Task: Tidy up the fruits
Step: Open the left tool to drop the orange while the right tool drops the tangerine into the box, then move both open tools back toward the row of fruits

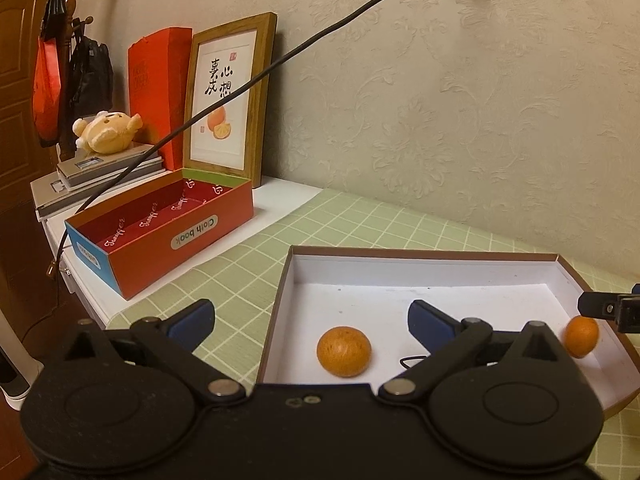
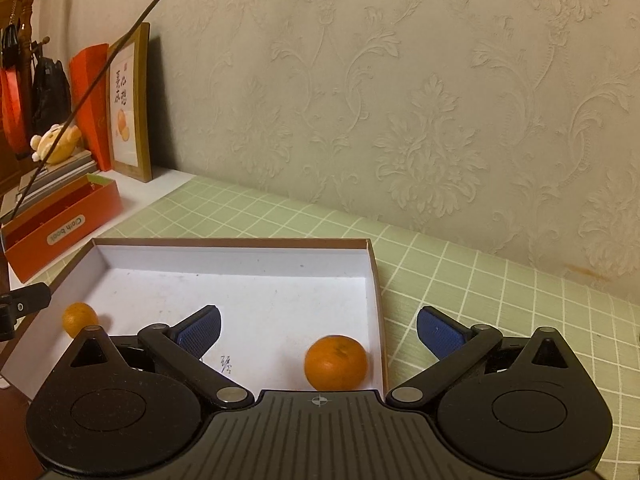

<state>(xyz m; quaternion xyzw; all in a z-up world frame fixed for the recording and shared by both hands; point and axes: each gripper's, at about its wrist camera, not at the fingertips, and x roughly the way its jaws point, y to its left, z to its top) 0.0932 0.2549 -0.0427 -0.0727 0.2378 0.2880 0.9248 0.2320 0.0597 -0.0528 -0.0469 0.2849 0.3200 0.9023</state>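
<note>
Two small oranges lie in a shallow white box lid with a brown rim (image 1: 280,280). In the left wrist view one orange (image 1: 344,351) sits between my left gripper's open fingers (image 1: 310,322), and the other orange (image 1: 581,336) lies by the right wall. My left gripper is open and empty. In the right wrist view the lid (image 2: 374,276) holds one orange (image 2: 335,363) between my open right gripper's fingers (image 2: 318,330), near the lid's right wall. The other orange (image 2: 79,319) is at the left. My right gripper is empty.
An open red "Cloth book" box (image 1: 184,240) stands left of the lid on the white ledge. Behind it are a framed orange picture (image 1: 228,96), a red bag (image 1: 160,92), a plush toy (image 1: 106,130) on stacked books, and a black cable (image 1: 280,60). The wallpapered wall is close behind.
</note>
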